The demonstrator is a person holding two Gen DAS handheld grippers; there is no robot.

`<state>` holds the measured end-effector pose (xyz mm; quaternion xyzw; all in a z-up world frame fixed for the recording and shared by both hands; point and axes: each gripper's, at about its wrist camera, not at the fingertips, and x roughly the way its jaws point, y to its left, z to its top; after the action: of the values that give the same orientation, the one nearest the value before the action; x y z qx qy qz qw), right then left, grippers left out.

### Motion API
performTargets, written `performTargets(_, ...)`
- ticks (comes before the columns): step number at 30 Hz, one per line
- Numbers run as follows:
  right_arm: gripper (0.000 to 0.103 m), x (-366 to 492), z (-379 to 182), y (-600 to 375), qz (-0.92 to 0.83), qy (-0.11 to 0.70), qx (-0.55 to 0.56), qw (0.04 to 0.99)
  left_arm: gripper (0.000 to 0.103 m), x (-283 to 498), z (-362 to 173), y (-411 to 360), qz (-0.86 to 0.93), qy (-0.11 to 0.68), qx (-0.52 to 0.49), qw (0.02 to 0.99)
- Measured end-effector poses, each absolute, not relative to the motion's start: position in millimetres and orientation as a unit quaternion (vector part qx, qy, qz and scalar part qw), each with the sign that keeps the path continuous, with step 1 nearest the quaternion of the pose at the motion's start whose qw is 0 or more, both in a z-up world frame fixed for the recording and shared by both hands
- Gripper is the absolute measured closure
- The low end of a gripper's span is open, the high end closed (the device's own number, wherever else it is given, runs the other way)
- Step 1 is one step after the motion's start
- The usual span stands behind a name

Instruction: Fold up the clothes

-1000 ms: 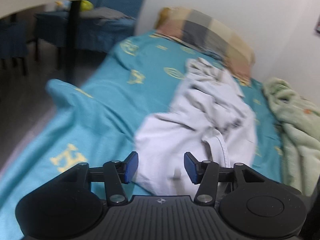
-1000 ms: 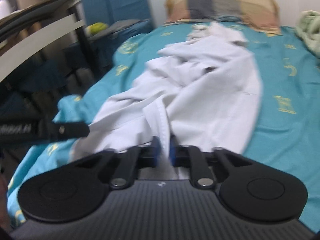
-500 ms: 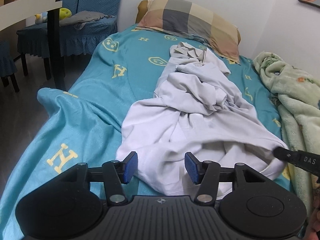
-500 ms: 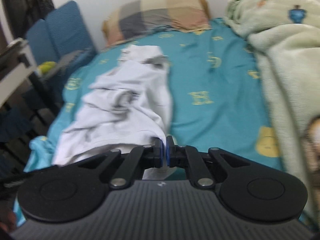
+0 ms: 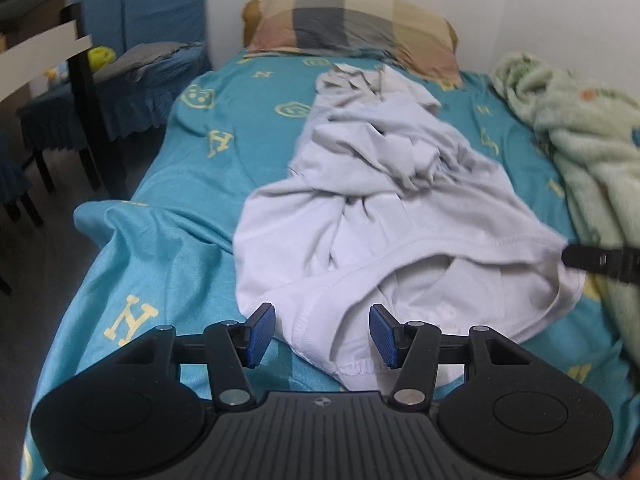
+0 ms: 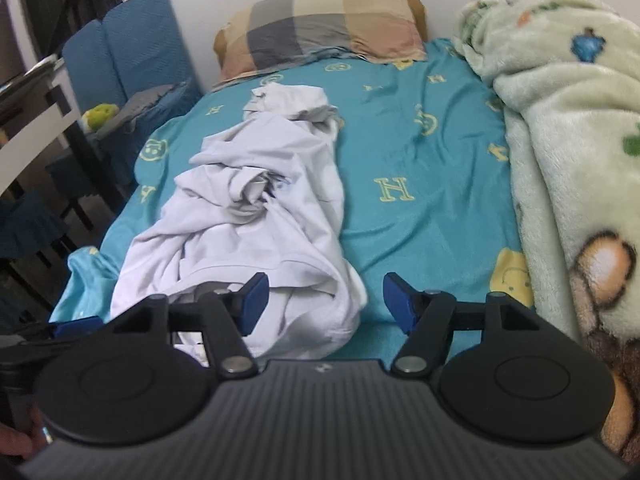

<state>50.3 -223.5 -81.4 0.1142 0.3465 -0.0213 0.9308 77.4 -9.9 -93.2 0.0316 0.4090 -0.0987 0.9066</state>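
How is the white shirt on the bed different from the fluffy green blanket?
The white shirt is thin, plain and smooth, while the green blanket is thick and fuzzy with cartoon pictures on it. The shirt lies crumpled along the middle of the teal bedsheet; the blanket is heaped along the bed's right edge. The shirt's near end sits between the open right gripper fingers; the blanket is beside them. Both are soft, rumpled cloth on the same bed.

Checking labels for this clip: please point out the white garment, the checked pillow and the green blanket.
white garment (image 5: 400, 184), left wrist view, on its crumpled middle.
checked pillow (image 6: 320, 28), right wrist view, on the centre of its face.
green blanket (image 6: 568, 120), right wrist view, on its fleecy upper surface.
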Motion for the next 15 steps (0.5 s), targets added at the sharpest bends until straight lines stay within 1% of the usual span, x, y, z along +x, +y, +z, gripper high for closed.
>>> performTargets(5, 0.038, 58.2, -89.8, -190.9, -0.011, 0.346, 0.016, 0.938, 0.051, 82.9, -109.5, -26.7, -0.084, 0.414, 0.106, 0.9)
performTargets(7, 0.038, 65.4, -99.6, -182.4, -0.015, 0.36, -0.016, 0.933, 0.052, 88.1, -116.5, -27.3, -0.07, 0.423, 0.119, 0.896)
performTargets(10, 0.039, 76.3, -117.3, -183.8, -0.041, 0.39, -0.037, 0.919, 0.053, 94.5, -123.0, -23.1, -0.05, 0.43, 0.127, 0.893)
performTargets(11, 0.039, 76.9, -118.0, -189.6, -0.053, 0.39, -0.026, 0.919, 0.054, 95.5, -122.5, -20.2, -0.041, 0.428, 0.122, 0.895)
performTargets(13, 0.039, 78.1, -119.3, -201.1, -0.078, 0.391, -0.002, 0.917, 0.07, 96.9, -118.5, -12.8, -0.023, 0.419, 0.11, 0.901)
performTargets(14, 0.039, 76.3, -116.0, -206.0, -0.081, 0.383, 0.015, 0.92, 0.074, 92.2, -111.5, -12.2, -0.027, 0.403, 0.102, 0.909)
performTargets(15, 0.039, 74.6, -112.8, -210.8, -0.083, 0.374, 0.032, 0.923, 0.088, 87.4, -104.4, -11.6, -0.032, 0.386, 0.094, 0.917)
